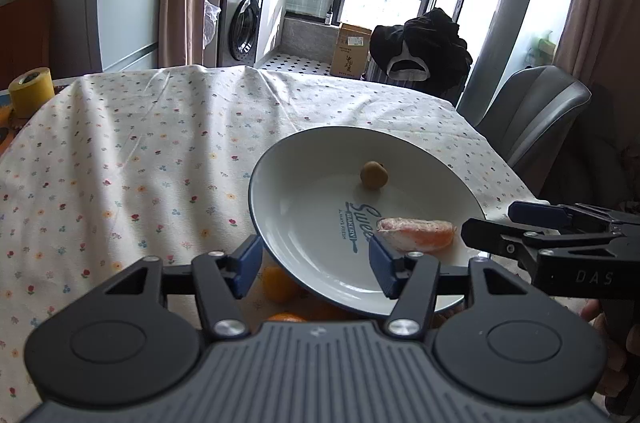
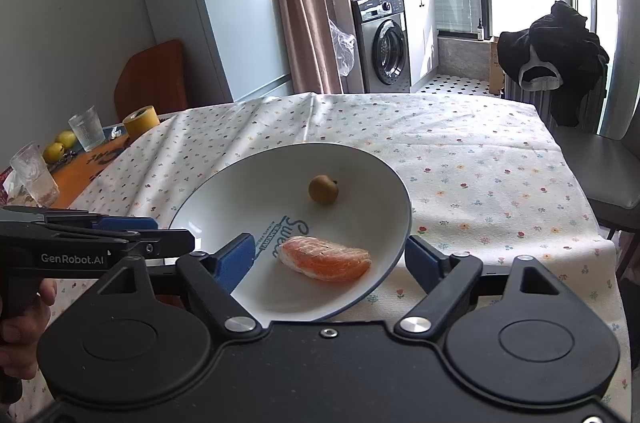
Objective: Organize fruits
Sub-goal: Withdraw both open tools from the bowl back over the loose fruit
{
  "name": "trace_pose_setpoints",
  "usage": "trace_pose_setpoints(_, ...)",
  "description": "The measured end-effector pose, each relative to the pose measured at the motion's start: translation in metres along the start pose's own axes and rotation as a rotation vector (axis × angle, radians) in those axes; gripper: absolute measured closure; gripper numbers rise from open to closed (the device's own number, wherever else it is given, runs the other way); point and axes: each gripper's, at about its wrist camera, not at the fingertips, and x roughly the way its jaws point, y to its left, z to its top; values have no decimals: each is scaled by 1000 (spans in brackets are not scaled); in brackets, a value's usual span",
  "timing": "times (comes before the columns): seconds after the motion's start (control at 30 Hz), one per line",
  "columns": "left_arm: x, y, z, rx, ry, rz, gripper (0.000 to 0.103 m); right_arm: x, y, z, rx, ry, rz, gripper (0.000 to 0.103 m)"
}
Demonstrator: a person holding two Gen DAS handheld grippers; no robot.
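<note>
on the plate point(image 2: 224, 191) — orange segment point(image 2: 325, 258), both grippers point(image 1: 316, 263) point(image 2: 330, 257) released.

From the left wrist view I see orange fruits point(image 1: 280, 283) only in part, tucked under the near rim of the plate point(image 1: 280, 151) and behind my left gripper point(image 1: 316, 259); I can't count them. The plate's lettering point(image 1: 360, 223) is partly covered by the peeled segment point(image 1: 418, 233). The hand point(image 2: 24, 327) is cut by the frame's left edge. The yellow fruits point(image 2: 60, 145) at the table's far left corner are perhaps lemons.
</note>
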Motion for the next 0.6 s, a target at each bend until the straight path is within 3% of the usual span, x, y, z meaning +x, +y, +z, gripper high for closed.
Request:
trace_pose_setpoints(0.23,-23,4,-5,-25,-54,33,31,-23,-4,-2,43,-56,-13,1)
trace_pose_setpoints(0.6,-58,5,-13,-49,-128,56,18,-53,1,-6,42,-147,3,0)
